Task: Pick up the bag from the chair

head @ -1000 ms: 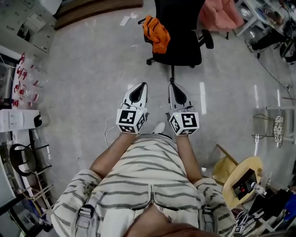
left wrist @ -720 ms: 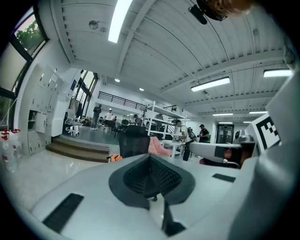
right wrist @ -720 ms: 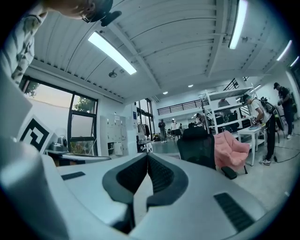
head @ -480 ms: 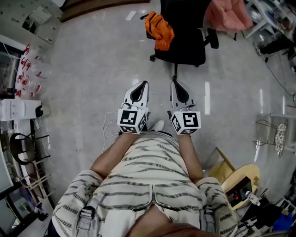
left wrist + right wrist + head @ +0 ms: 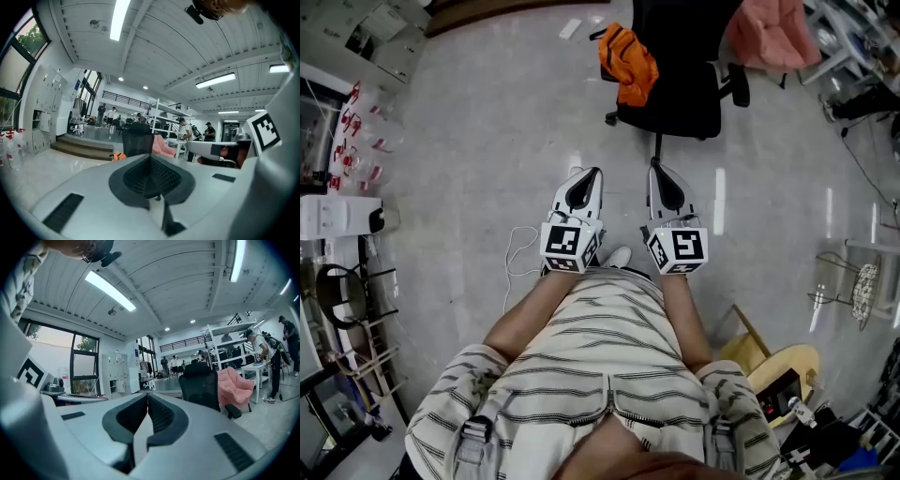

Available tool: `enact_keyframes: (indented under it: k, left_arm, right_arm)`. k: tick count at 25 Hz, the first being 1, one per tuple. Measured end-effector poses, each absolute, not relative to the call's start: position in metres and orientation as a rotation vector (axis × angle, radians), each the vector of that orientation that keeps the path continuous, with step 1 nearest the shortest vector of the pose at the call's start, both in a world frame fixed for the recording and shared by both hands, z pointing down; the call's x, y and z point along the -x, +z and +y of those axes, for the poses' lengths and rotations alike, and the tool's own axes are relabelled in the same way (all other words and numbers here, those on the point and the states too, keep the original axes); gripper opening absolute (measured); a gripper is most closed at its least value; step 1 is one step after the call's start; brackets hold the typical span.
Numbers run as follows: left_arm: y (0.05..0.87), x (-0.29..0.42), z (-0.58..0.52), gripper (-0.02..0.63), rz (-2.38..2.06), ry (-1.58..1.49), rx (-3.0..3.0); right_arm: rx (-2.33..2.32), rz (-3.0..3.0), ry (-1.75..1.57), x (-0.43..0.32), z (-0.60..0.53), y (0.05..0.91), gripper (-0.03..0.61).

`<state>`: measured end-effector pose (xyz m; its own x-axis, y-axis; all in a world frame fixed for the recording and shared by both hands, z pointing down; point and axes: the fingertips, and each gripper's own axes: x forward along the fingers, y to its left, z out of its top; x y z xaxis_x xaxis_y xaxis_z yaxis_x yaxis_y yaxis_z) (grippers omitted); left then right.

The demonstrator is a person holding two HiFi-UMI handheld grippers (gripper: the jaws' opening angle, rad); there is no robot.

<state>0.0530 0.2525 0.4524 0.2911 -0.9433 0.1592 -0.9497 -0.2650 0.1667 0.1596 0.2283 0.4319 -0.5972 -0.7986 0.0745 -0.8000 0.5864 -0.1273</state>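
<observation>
Approaching step, by judgement: the left gripper [image 5: 584,184] and right gripper [image 5: 661,184] are held at the waist, jaws pressed together on nothing. The orange bag [image 5: 626,64] lies on the black chair [image 5: 684,94] at 12 o'clock, well apart. The next move calls for advancing, then opening one gripper.

**A:** Count by kind, hand-held tools first?

**B:** Grippers, two: left gripper [image 5: 589,178] and right gripper [image 5: 657,175].

**A:** And ahead of them?

**B:** Orange bag [image 5: 628,64], one. Black office chair [image 5: 680,89], one. Pink padded seat [image 5: 769,28], one.

**A:** People in the head view?

**B:** Person in striped shirt [image 5: 600,366], one.
</observation>
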Motion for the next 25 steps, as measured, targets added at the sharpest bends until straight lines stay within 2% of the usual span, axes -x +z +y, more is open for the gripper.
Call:
enact_keyframes:
  k: [9,25]
  left_arm:
    - [0.457,-0.034,0.170,0.021,-1.716,0.013,-2.334]
    - [0.433,0.051,-0.020,0.021,-1.610,0.018,-2.399]
  right_arm:
    - [-1.401,-2.771,0.230,-0.135,0.151,0.436,0.018]
    - [-1.455,-2.709,0.246,-0.043,-0.028,0.419,0.018]
